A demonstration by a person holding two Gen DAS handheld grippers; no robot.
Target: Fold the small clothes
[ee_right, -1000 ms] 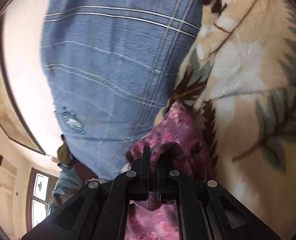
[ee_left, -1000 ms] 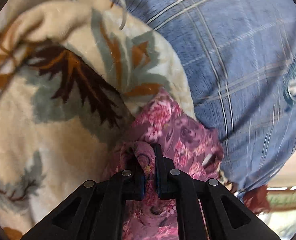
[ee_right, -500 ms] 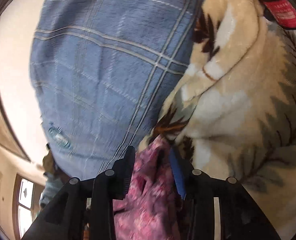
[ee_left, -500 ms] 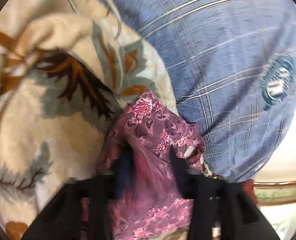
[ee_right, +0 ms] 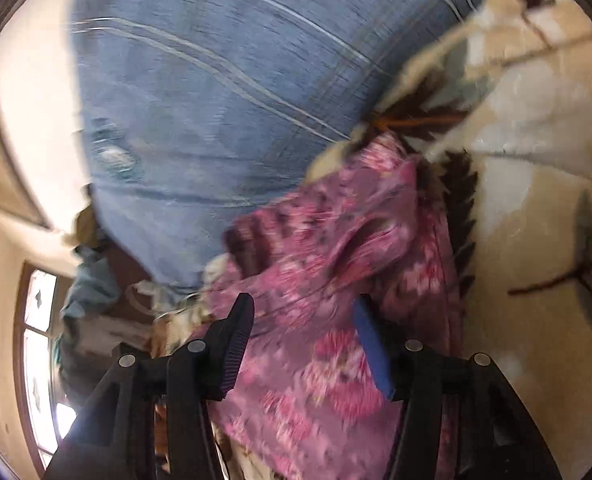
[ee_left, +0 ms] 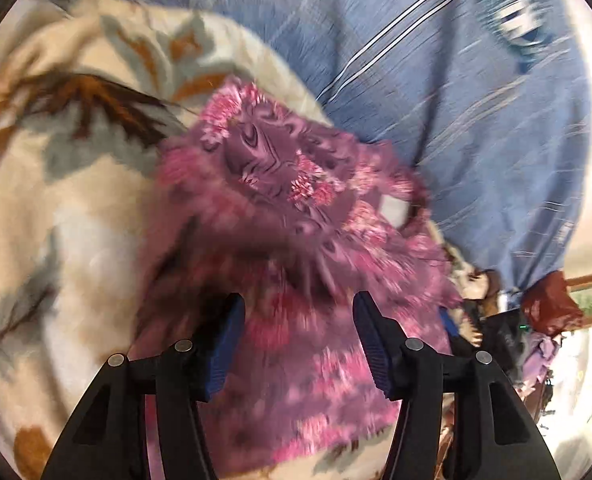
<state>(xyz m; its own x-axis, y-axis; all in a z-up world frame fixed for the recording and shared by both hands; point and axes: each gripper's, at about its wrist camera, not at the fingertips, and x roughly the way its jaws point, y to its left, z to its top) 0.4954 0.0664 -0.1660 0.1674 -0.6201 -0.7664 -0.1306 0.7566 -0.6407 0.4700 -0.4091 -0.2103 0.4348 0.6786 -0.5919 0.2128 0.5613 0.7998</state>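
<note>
A small purple-pink floral garment (ee_left: 287, 208) lies bunched on a cream leaf-print blanket (ee_left: 55, 208). My left gripper (ee_left: 298, 332) is open, its blue-padded fingers spread just above the garment's near part, holding nothing. In the right wrist view the same garment (ee_right: 336, 264) lies below my right gripper (ee_right: 306, 336), which is also open and empty. Both views are motion-blurred.
A large blue plaid pillow (ee_left: 476, 100) lies behind the garment; it also shows in the right wrist view (ee_right: 215, 100). The cream blanket (ee_right: 536, 200) covers the bed to the right. A window (ee_right: 39, 360) and room clutter (ee_left: 536, 320) lie beyond the bed edge.
Both grippers were shut on the garment a second ago. They have opened wide, released it and pulled back; the garment now lies on the blanket.
</note>
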